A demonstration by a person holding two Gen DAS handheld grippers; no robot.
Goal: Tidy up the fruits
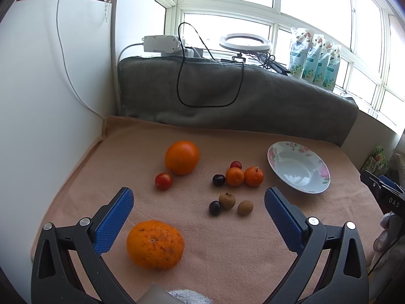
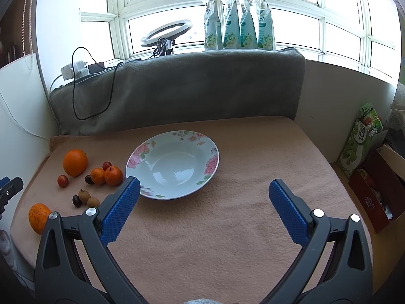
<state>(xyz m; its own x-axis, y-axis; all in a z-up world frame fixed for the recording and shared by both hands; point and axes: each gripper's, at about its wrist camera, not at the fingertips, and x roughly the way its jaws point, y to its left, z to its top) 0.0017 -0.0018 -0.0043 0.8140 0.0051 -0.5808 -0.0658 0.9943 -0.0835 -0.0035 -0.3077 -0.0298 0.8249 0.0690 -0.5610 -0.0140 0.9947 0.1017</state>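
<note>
A floral plate [image 1: 298, 167] [image 2: 173, 163] lies empty on the peach cloth. Left of it lie fruits: a big orange [image 1: 181, 157] [image 2: 75, 162], a speckled orange [image 1: 155, 245] [image 2: 38, 217], two small tangerines [image 1: 244, 176] [image 2: 106, 175], a cherry tomato [image 1: 163, 181], dark cherries [image 1: 218, 179], and two brown longans [image 1: 235, 204]. My left gripper [image 1: 200, 200] is open and empty, with the speckled orange just in front of its left finger. My right gripper [image 2: 203, 192] is open and empty, near the plate's front rim.
A grey blanket [image 2: 177, 88] covers the ledge at the back, with cables, a ring light [image 2: 165, 33] and refill pouches [image 2: 238, 20] on the sill. Boxes [image 2: 374, 190] stand beside the table on the right. A white panel [image 1: 50, 88] borders the left.
</note>
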